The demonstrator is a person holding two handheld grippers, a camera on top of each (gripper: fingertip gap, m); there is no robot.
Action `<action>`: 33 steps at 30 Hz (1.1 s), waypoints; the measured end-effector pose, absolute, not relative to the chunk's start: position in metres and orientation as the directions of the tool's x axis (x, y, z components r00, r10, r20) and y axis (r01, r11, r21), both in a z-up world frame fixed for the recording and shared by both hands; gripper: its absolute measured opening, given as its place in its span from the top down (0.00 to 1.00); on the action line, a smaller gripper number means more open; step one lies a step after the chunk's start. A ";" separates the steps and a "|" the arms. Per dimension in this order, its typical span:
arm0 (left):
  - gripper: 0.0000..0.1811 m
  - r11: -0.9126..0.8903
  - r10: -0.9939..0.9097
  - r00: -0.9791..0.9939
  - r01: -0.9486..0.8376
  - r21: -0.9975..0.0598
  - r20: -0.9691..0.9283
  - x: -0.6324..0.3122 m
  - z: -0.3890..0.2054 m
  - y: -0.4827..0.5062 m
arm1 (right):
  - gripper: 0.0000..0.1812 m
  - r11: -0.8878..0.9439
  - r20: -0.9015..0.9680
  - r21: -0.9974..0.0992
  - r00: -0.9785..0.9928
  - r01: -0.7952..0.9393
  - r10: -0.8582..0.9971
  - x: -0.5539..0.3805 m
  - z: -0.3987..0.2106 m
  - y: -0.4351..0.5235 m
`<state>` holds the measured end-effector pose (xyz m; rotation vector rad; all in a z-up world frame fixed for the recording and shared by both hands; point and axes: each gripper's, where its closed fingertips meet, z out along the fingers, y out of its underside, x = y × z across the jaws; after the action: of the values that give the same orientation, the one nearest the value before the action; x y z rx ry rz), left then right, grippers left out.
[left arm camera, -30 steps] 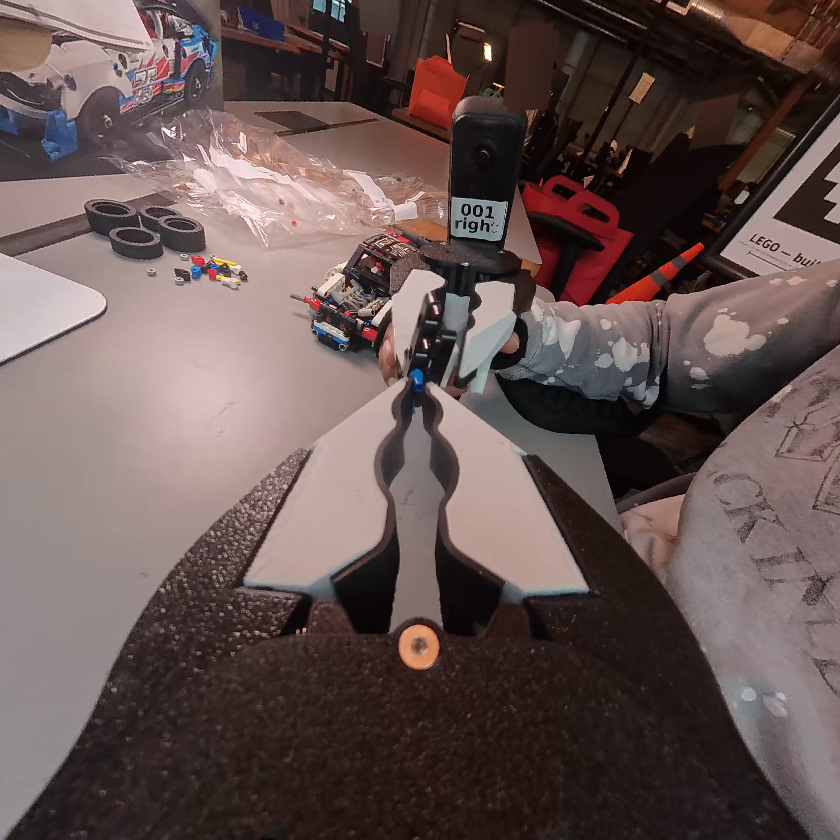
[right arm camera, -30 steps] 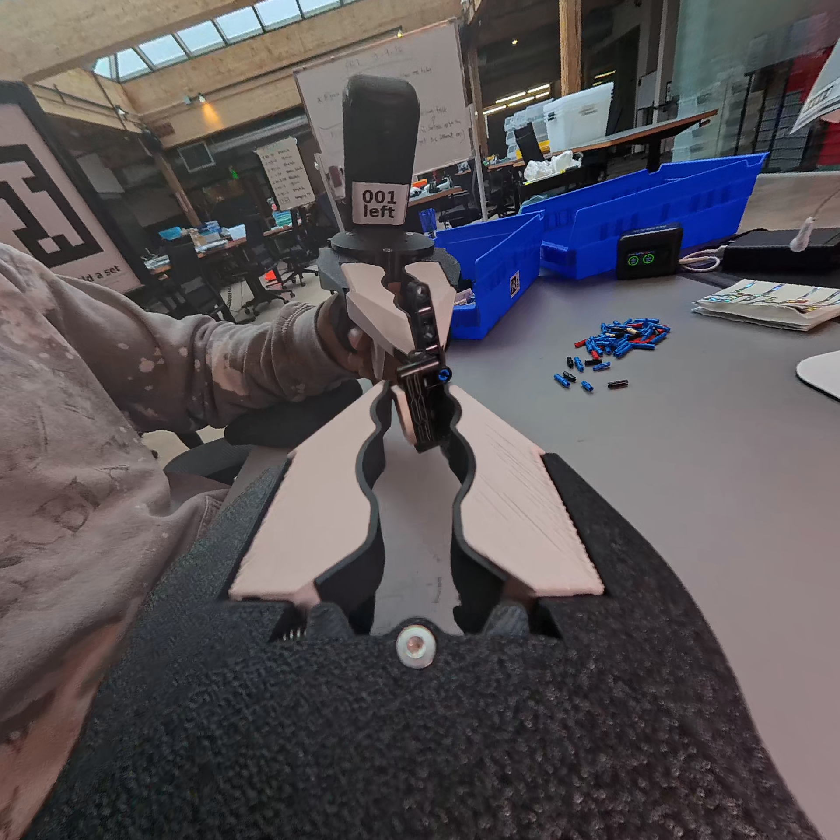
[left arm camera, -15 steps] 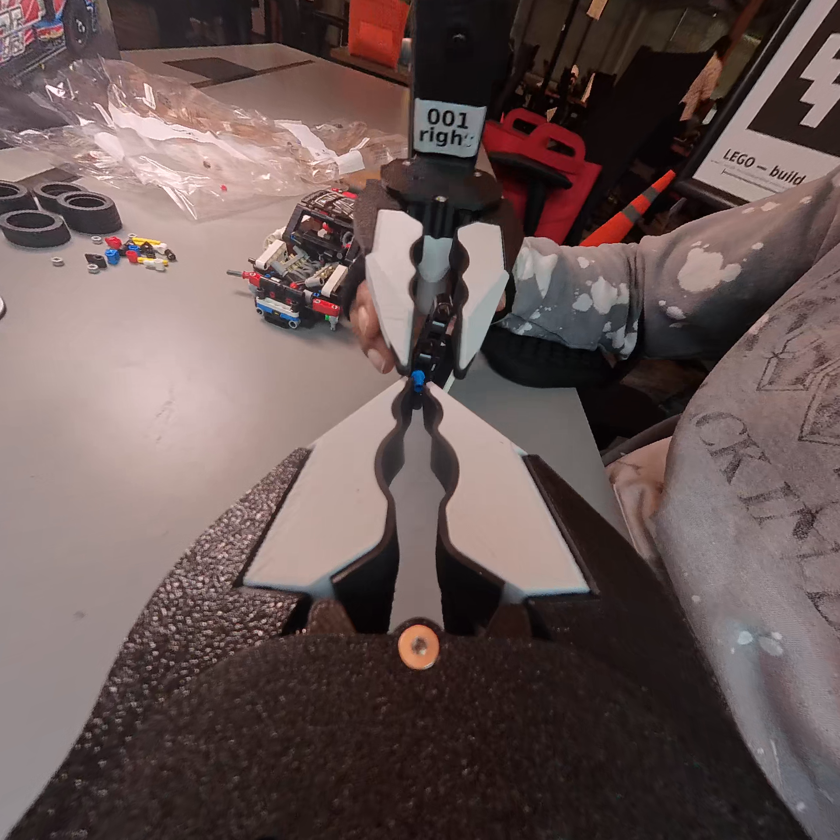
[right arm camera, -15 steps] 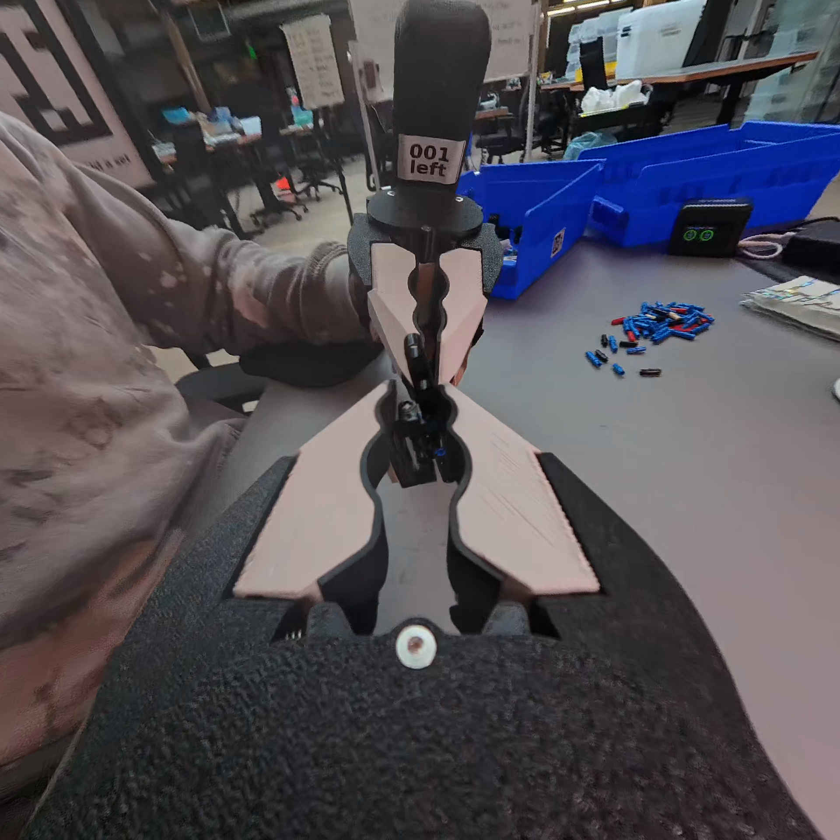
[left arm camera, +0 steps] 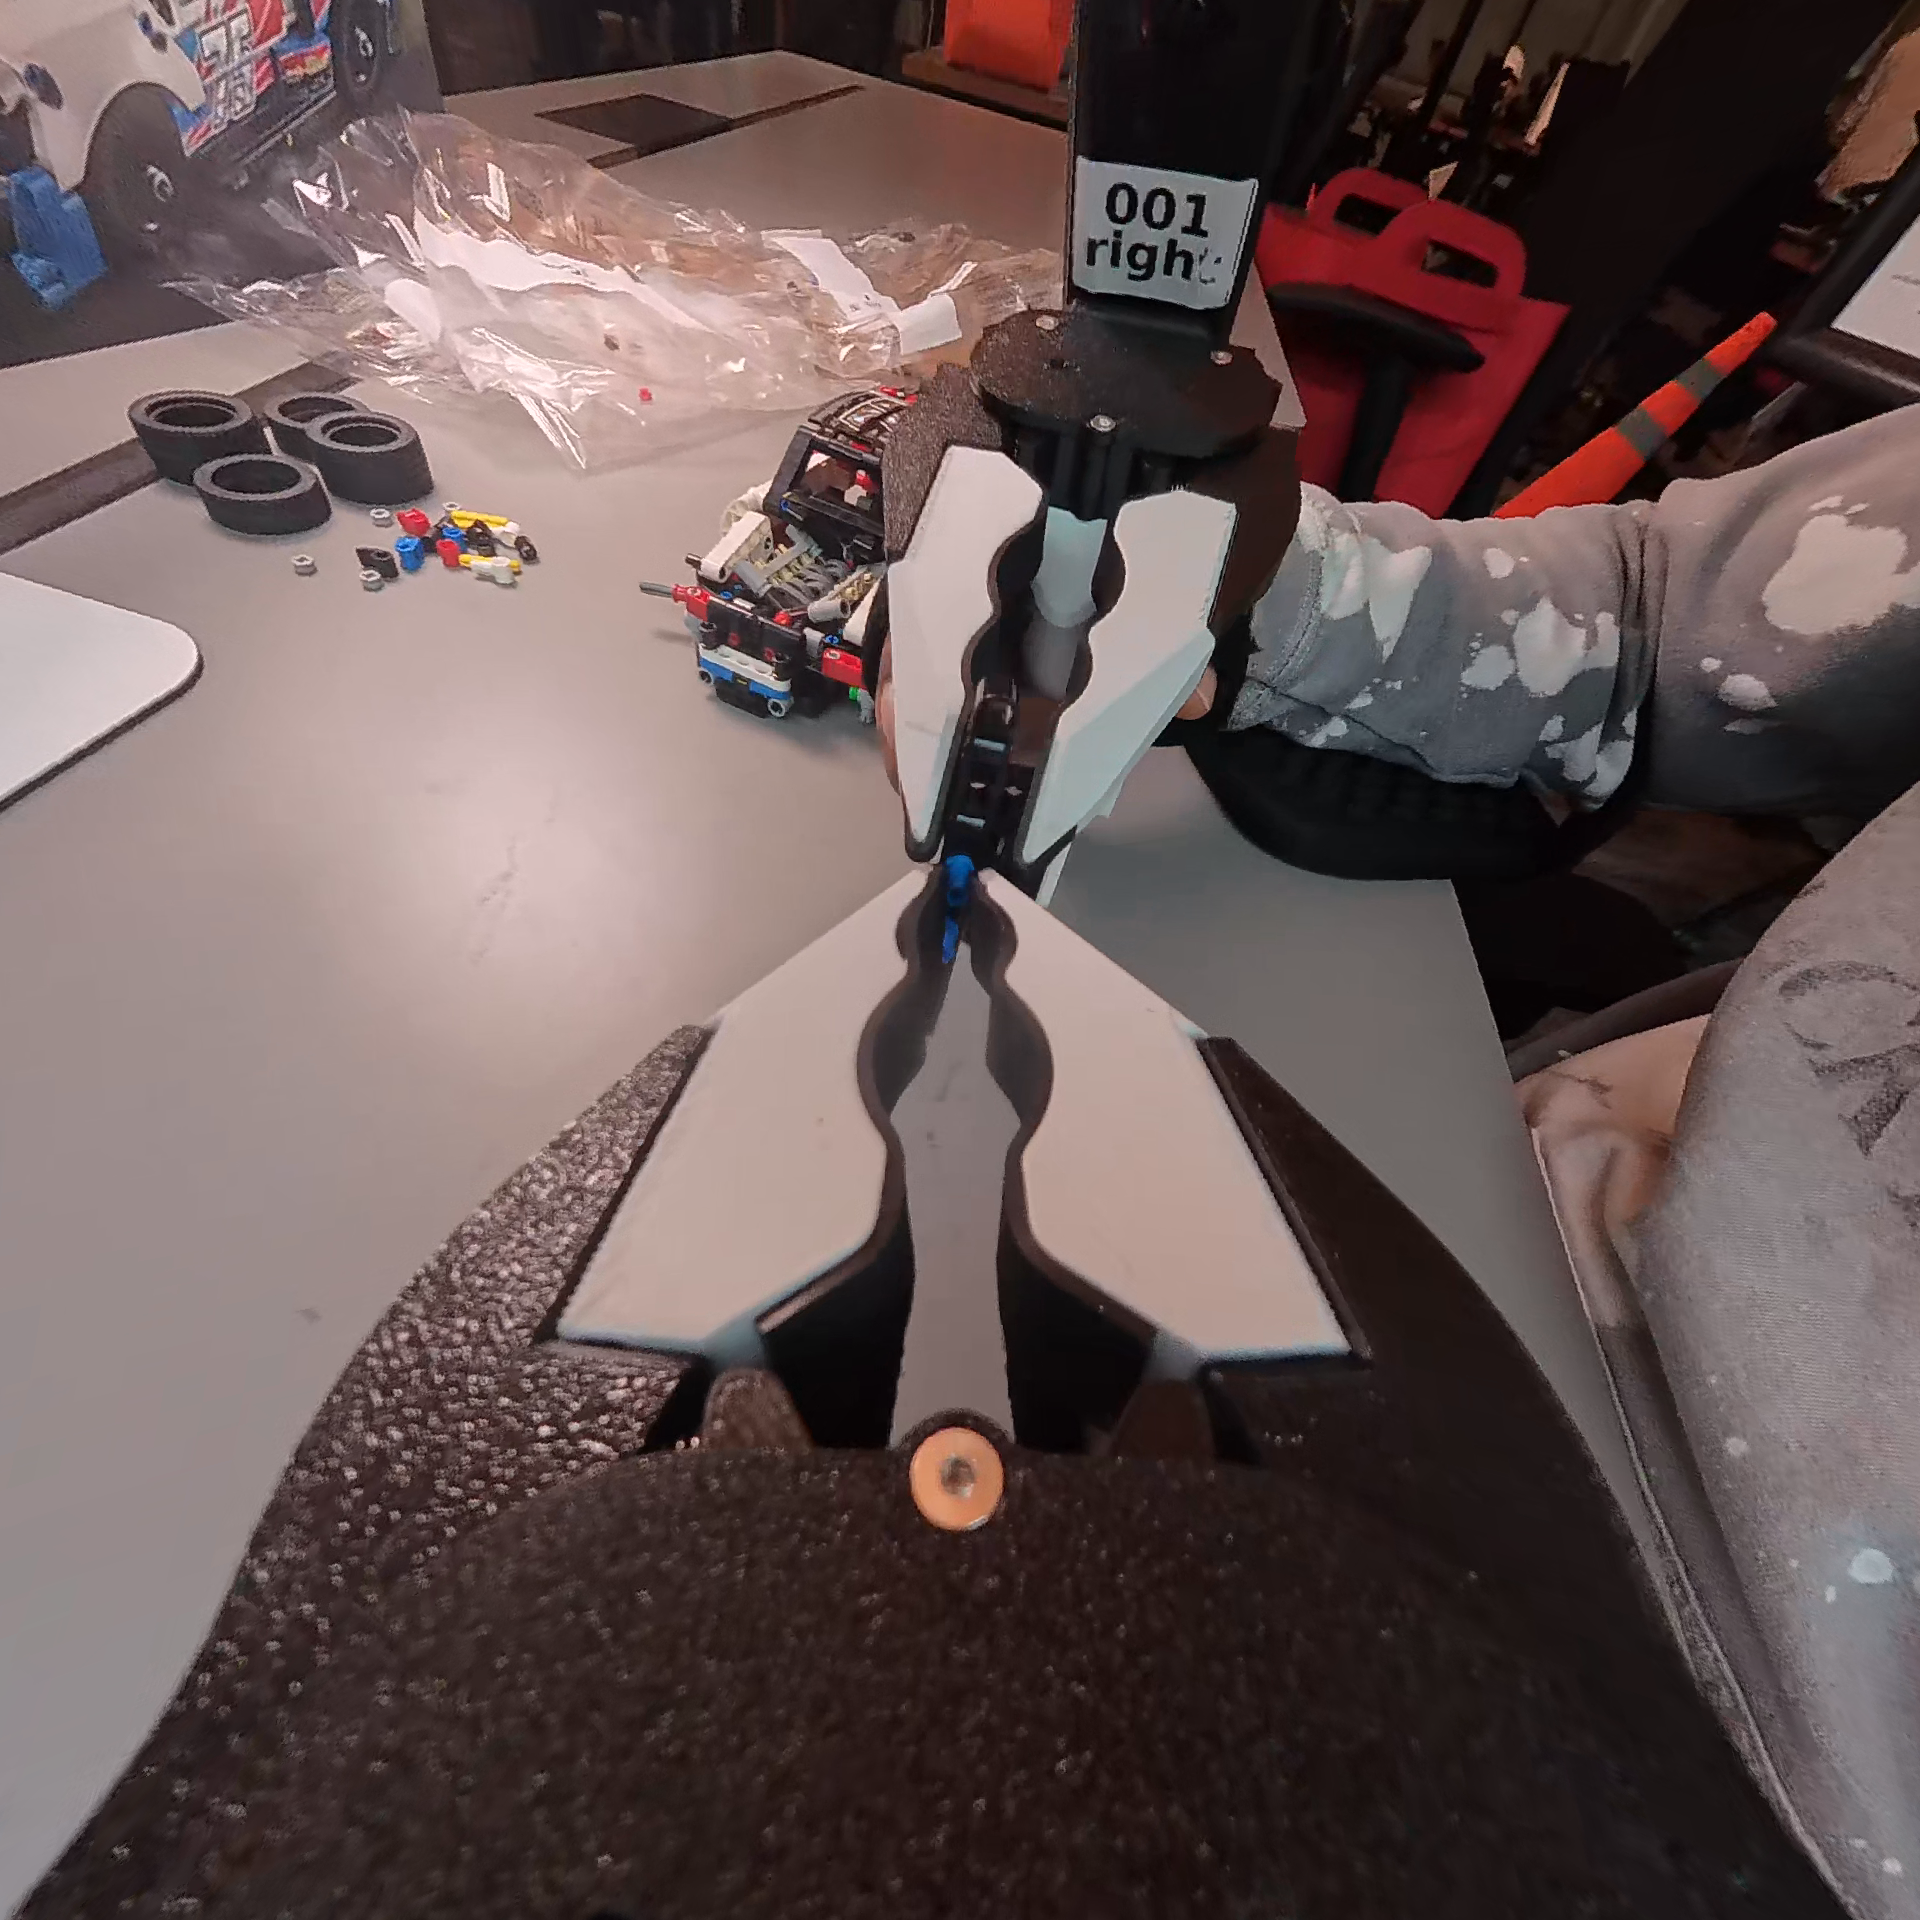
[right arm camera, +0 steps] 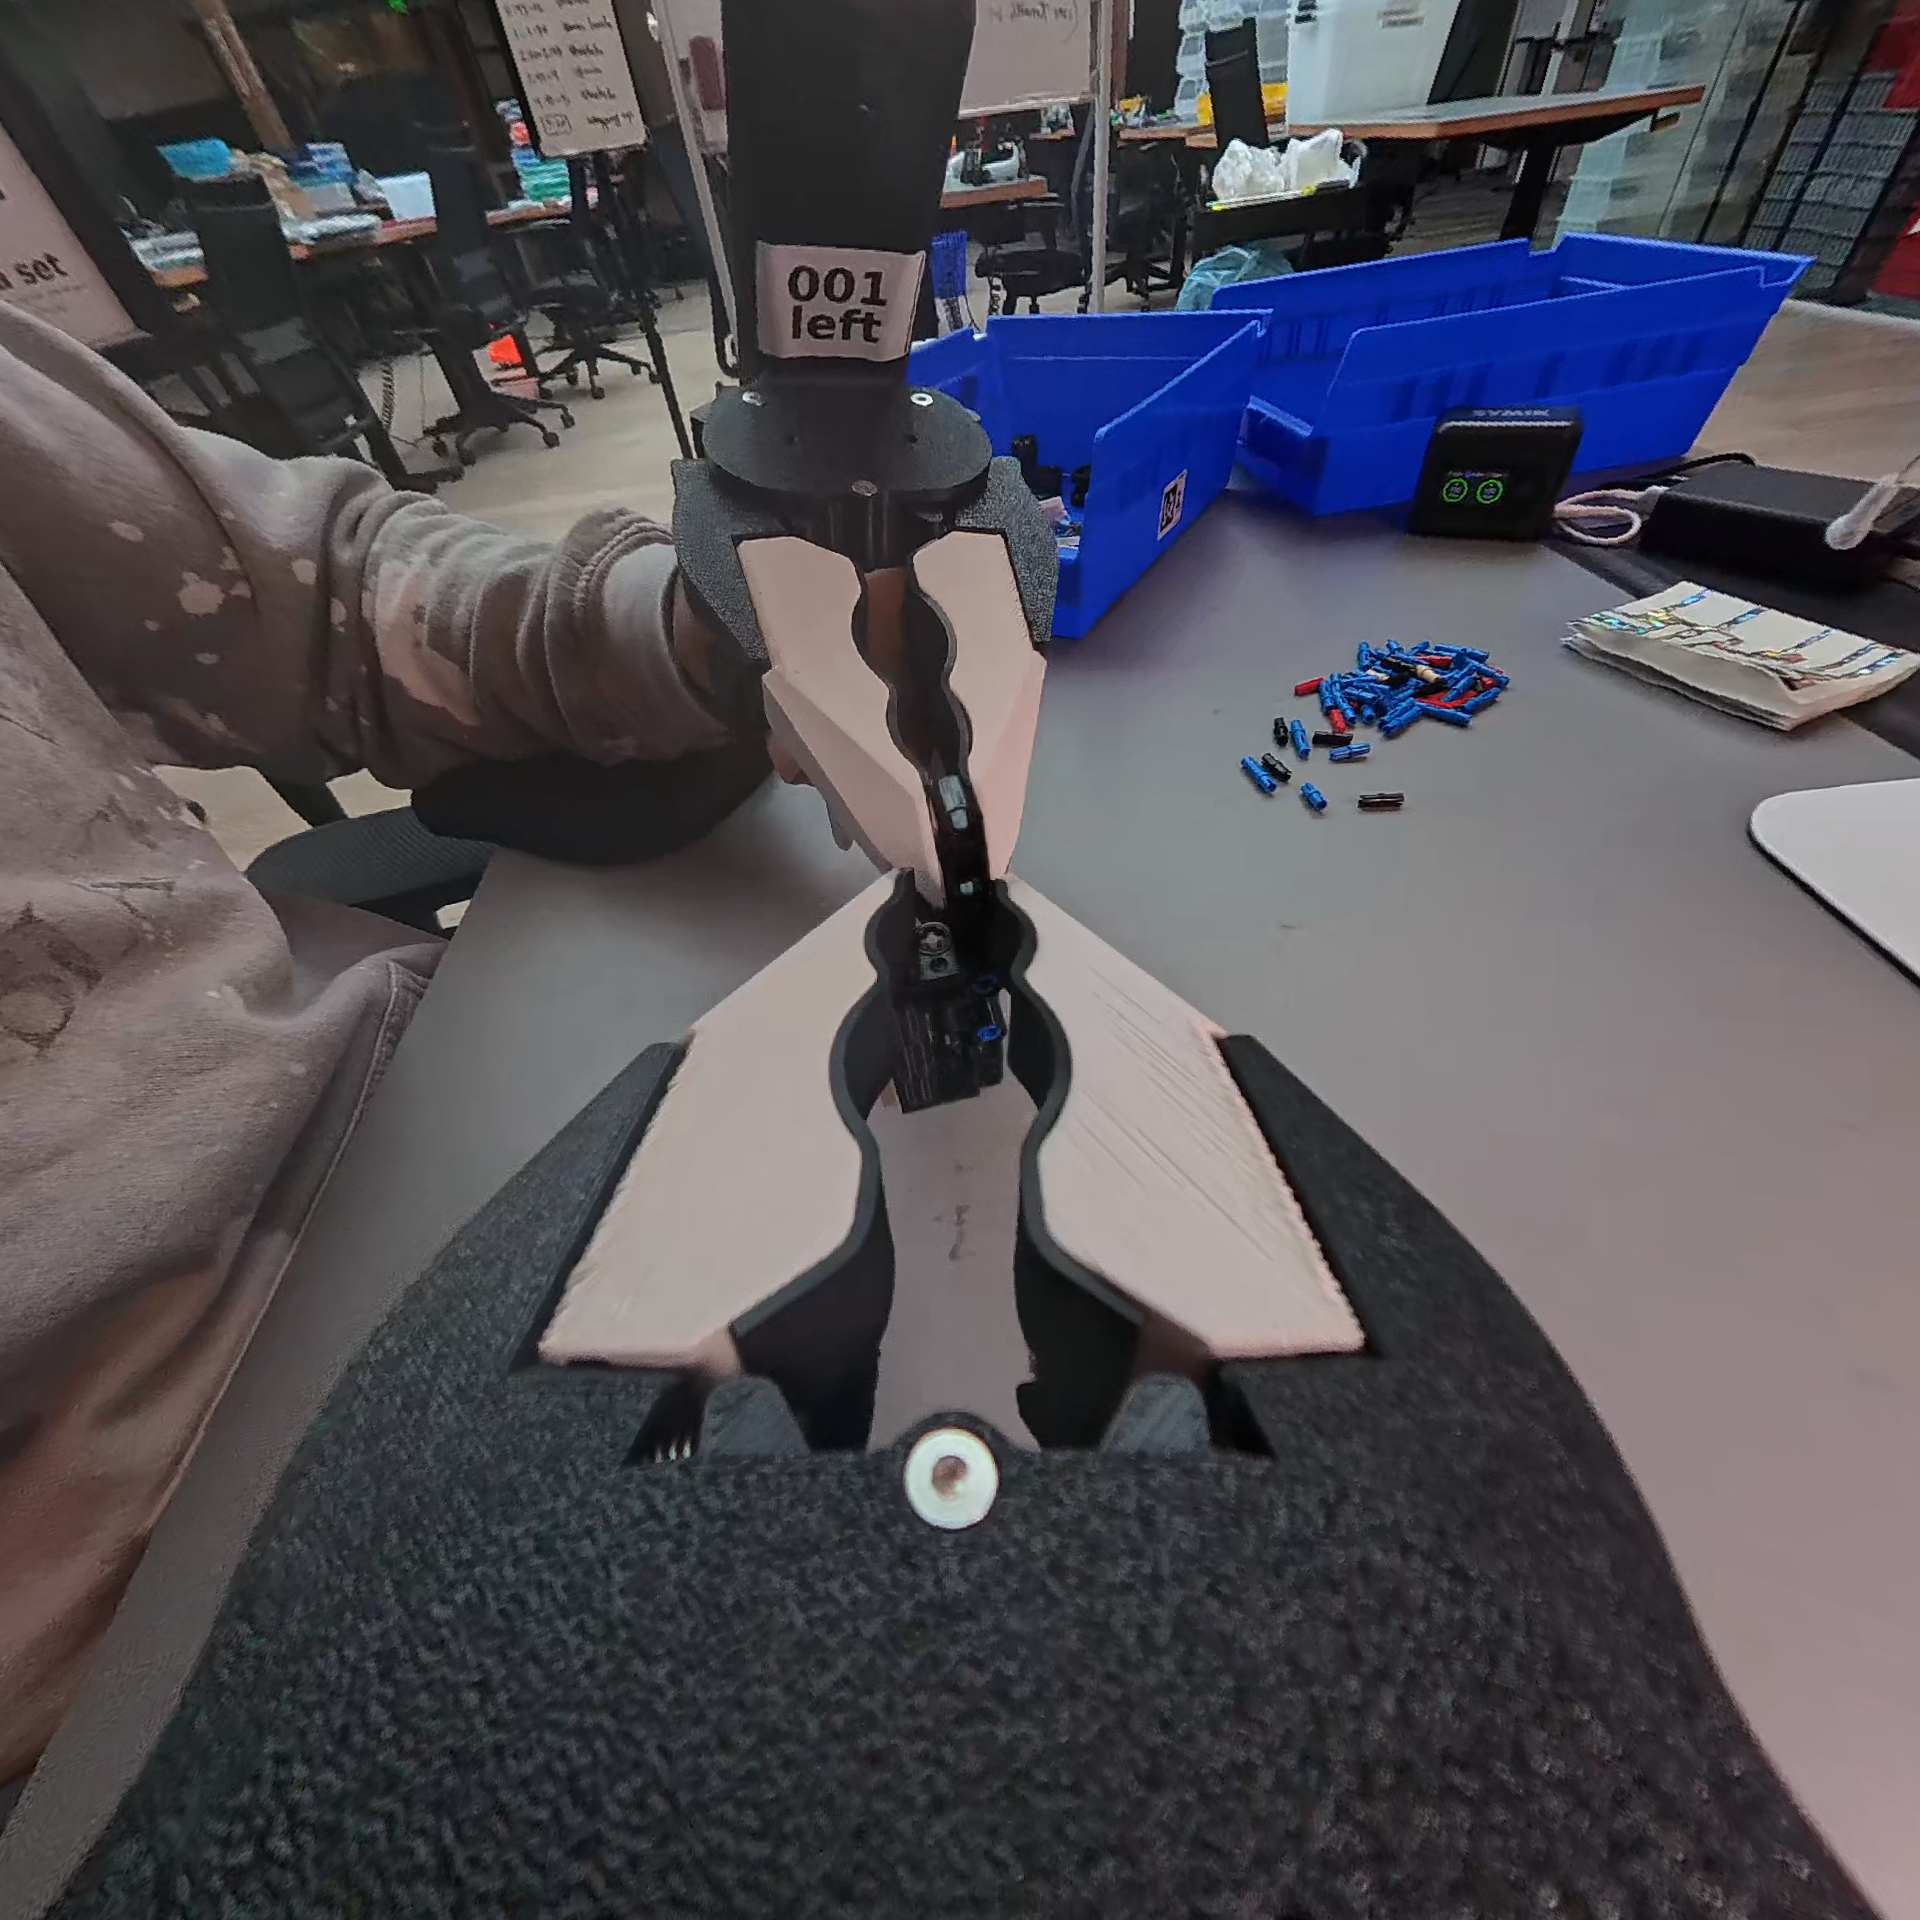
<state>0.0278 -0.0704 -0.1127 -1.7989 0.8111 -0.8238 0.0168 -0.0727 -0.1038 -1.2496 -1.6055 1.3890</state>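
Observation:
My left gripper [left arm camera: 956,878] has grey fingers and is shut on a small blue pin [left arm camera: 951,914] at its tips. My right gripper [right arm camera: 951,888] has pink fingers and is shut on a black brick assembly [right arm camera: 940,1008] with blue pin ends showing on its side. The two grippers face each other tip to tip above the table's near edge. In the left wrist view the right gripper [left arm camera: 971,857] holds the black assembly [left arm camera: 987,769] just above the blue pin. In the right wrist view the left gripper [right arm camera: 945,862] meets the top of the assembly. The exact contact is hidden.
The left wrist view shows several black tyres [left arm camera: 270,457], small loose coloured parts [left arm camera: 447,540], a partly built model car [left arm camera: 790,603], clear plastic bags [left arm camera: 582,260] and a white pad [left arm camera: 73,675]. The right wrist view shows blue bins [right arm camera: 1143,447], a pile of pins [right arm camera: 1392,691] and a booklet [right arm camera: 1735,665]. My left and right fingertips are right by each other. From either gripper's tips it is about 25 cm to the partly built model car [left arm camera: 790,603].
The two grippers have come closer together, tip to tip, and each looms larger in the other's view. The black assembly now sits deeper between my right fingers. Both stay shut.

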 end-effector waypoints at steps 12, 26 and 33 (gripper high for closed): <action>1.00 -0.326 -0.805 0.547 -0.083 -0.942 0.230 0.025 -0.098 -0.070 | 0.94 -0.172 -0.246 -0.960 -0.369 0.222 0.896 0.018 -0.099 -0.068; 1.00 -0.255 -0.771 0.610 -0.034 -0.966 0.182 -0.005 -0.074 -0.065 | 0.95 0.055 -0.030 -0.920 -0.210 0.389 0.977 0.035 -0.143 -0.031; 0.95 -0.180 -0.798 0.603 -0.214 -0.960 0.016 0.011 -0.090 -0.067 | 0.94 0.005 -0.055 -0.971 -0.242 0.240 0.969 0.003 -0.090 -0.051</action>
<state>0.0112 -0.0673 -0.0898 -1.7108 0.8391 -0.6506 0.0027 -0.0510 -0.0897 -1.2781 -1.5656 1.2887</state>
